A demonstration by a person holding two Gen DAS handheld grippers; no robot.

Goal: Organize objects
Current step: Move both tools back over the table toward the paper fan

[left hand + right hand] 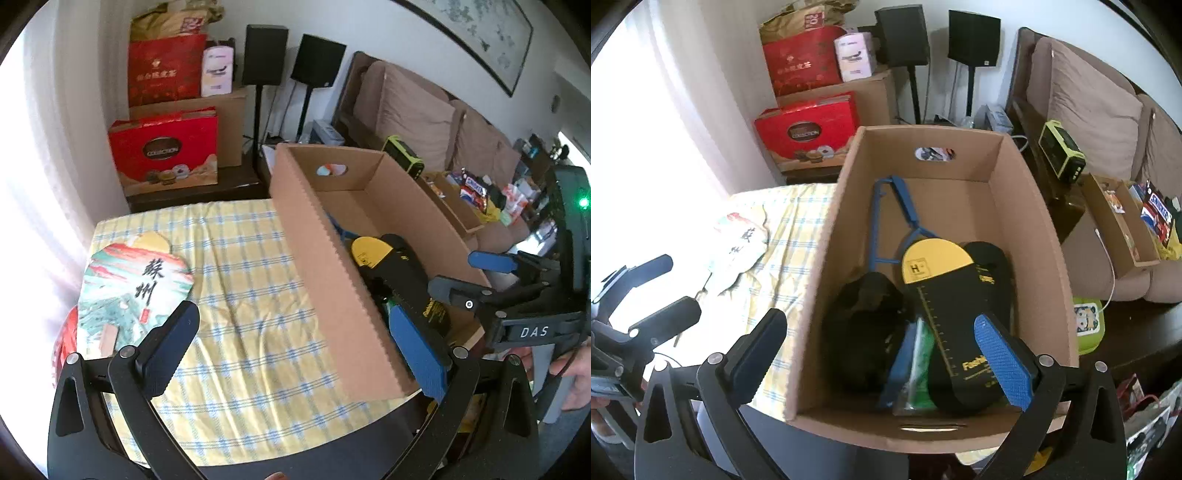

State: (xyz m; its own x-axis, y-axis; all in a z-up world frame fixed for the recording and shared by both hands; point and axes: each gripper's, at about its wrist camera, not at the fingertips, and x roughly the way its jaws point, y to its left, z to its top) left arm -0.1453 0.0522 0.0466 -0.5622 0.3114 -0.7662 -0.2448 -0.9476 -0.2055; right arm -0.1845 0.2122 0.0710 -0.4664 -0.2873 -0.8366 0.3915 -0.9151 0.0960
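Claws: left claw [295,350], right claw [886,354] wide, empty | surface: checked cloth [236,280] | room: sofa [417,107]

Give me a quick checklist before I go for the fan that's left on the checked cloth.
1. Left gripper open, nothing between its fingers: ok.
2. Right gripper open, nothing between its fingers: ok.
3. Paper fan in view, lying flat on the checked cloth: ok.
4. Fan's handle free to pinch: cannot tell, it sits partly behind a finger.
5. Cardboard box has bare floor at its far end: ok.
6. Insoles lie fully inside the box: ok.
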